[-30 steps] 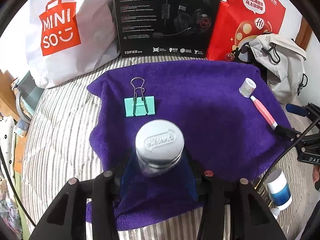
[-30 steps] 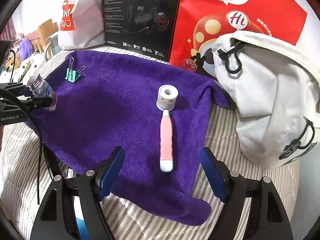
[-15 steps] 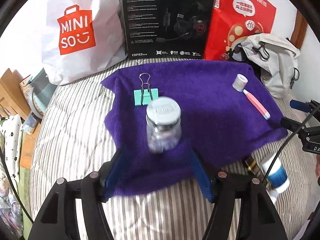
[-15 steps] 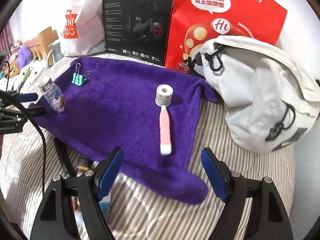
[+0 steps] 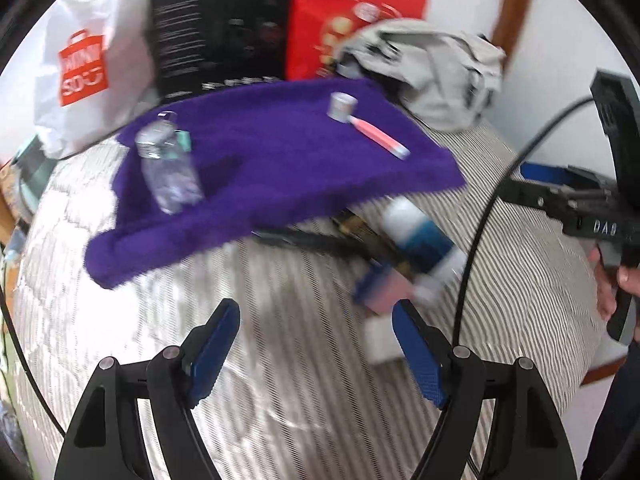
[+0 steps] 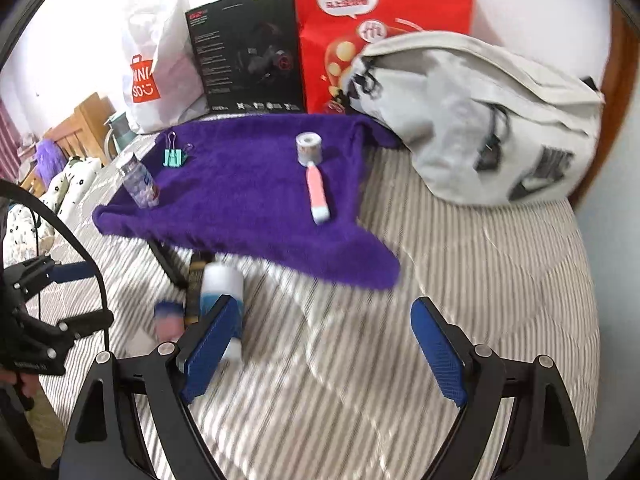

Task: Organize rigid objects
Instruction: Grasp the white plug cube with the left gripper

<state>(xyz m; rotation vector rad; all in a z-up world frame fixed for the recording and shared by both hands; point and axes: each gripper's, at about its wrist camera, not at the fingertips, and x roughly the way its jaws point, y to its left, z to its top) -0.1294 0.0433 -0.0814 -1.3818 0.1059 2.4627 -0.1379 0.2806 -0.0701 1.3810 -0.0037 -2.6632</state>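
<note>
A clear jar (image 6: 139, 184) with a metal lid, holding small white pieces, stands upright near the left edge of the purple towel (image 6: 248, 196) on the striped bed (image 6: 460, 300) — a mint binder clip (image 6: 173, 156) just behind it. Both the left hand-held gripper (image 5: 316, 344) and the right hand-held gripper (image 6: 320, 344) are spread wide and hold nothing; a blue-and-white bottle (image 5: 420, 240) lies off the towel.

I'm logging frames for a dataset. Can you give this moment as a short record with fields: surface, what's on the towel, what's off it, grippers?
surface: striped bed
towel: purple, spread on bed
on towel: jar, upright; clip; tape roll; pink tool
off towel: white-blue bottle, lying down, beside blurred small items
left gripper: open, empty
right gripper: open, empty
</note>
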